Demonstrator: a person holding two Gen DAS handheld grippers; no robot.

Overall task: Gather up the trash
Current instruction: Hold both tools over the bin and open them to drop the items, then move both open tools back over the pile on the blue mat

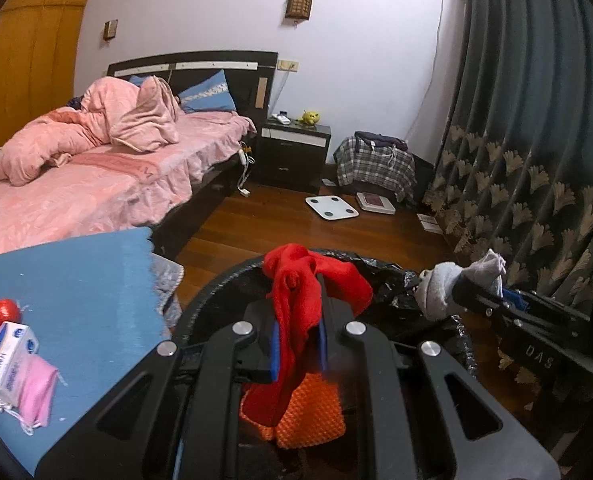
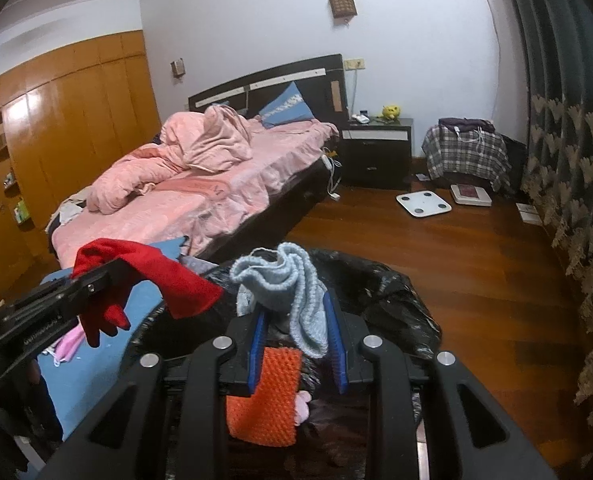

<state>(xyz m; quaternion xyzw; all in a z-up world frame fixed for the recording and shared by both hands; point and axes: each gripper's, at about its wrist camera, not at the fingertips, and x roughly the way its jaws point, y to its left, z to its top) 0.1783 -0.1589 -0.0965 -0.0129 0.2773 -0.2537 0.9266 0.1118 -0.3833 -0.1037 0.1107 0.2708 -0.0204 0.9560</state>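
Note:
My left gripper [image 1: 299,300] is shut on a red glove [image 1: 304,280] and holds it over a round bin lined with a black bag [image 1: 216,280]. My right gripper [image 2: 296,308] is shut on a pale blue-grey sock [image 2: 292,284] over the same bin [image 2: 392,292]. An orange knitted cloth [image 1: 310,416] lies inside the bin, also in the right wrist view [image 2: 268,396]. In the right wrist view the left gripper with the red glove [image 2: 148,272] is at the left. In the left wrist view the right gripper with the sock [image 1: 452,284] is at the right.
A blue table [image 1: 68,292] at the left holds a small white and blue box [image 1: 6,356], a pink cloth [image 1: 36,396] and a red item [image 1: 0,312]. A pink bed [image 1: 96,184], a nightstand [image 1: 292,152], a floor scale [image 1: 332,207] and a dark curtain [image 1: 528,128] are beyond.

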